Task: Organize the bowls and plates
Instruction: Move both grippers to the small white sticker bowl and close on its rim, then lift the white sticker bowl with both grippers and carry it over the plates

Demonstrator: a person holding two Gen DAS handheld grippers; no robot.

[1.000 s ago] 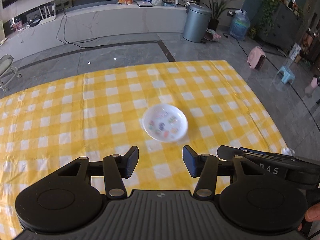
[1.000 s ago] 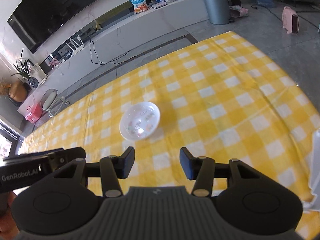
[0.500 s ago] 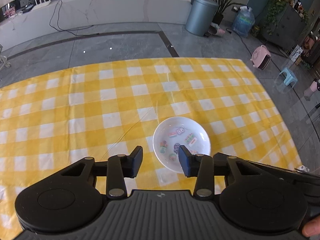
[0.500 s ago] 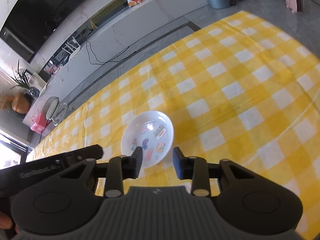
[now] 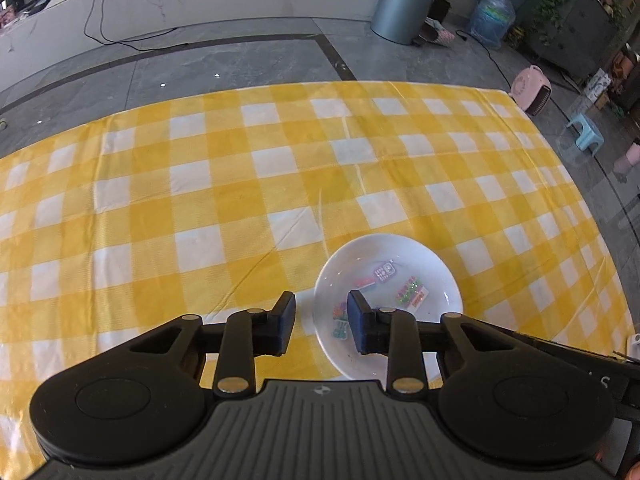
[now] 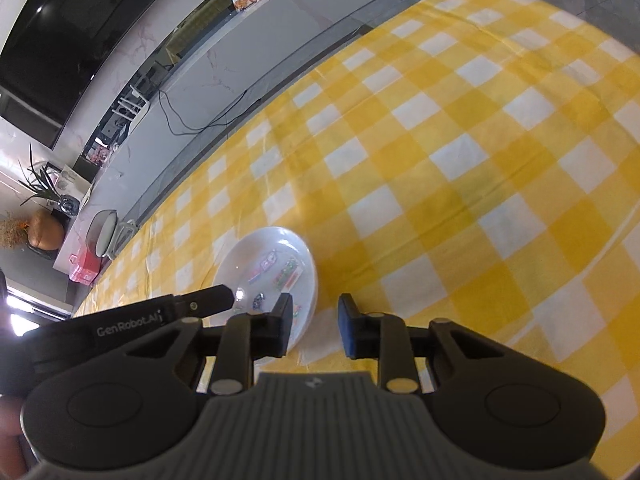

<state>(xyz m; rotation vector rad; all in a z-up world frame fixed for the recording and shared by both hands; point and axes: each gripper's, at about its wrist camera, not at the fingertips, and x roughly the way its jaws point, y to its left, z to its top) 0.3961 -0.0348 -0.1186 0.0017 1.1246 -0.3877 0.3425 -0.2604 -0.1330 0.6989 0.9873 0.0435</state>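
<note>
Step in hand, as I read it: taking the small white bowl by its rim, one hand-held gripper to each side. To do it well, each pair of jaws should straddle the rim squarely, one finger inside and one outside, before pressing; close both together so the bowl does not skid on the cloth, and lift level.

Nearest, left wrist view: left hand-held gripper, jaws part open and just been closing. Its inner finger lies over the bowl's near-left rim, the outer finger over the cloth beside it. Rim appears to sit in the gap; no pad visibly pressing yet.

Right wrist view: right hand-held gripper, jaws narrower, also just been closing. One finger overlaps the bowl's near-right edge, the other over bare cloth. Contact cannot be confirmed; it reads as unclamped. The left tool's fingertip shows over the bowl's far side here.

Bowl sits upright on the worktop, on the yellow-and-white check tablecloth, with small coloured printed motifs inside. No other dishes visible.

Farther off: grey tiled floor, a grey lidded bin.
</note>
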